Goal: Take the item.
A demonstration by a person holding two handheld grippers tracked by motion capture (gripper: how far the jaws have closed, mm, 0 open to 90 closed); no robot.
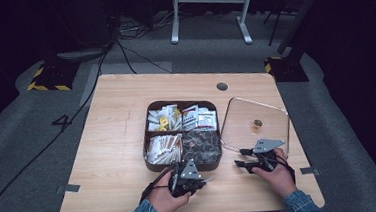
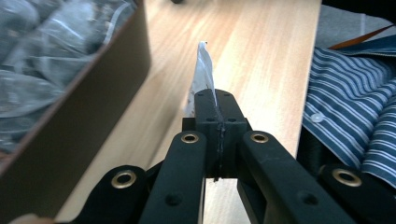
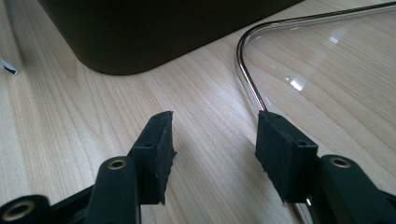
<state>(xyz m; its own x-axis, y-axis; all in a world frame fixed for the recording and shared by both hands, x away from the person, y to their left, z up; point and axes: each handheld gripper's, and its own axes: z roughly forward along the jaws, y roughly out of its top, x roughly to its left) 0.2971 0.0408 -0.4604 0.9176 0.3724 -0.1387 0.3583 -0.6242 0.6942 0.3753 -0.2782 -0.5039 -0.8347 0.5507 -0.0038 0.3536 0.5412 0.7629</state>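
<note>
left gripper [image 2: 217, 100] pinches a clear packet [image 2: 204, 74] beside the brown sachet-filled box [image 1: 152, 163]; right gripper [image 3: 212, 140] gapes empty.

Grey carpet [image 1: 22, 127] is seen under a wooden table [image 1: 113, 141]. Black cables [image 1: 122, 50] are laid across it, a white stand [image 1: 209, 14] is placed behind, surroundings dark.
</note>
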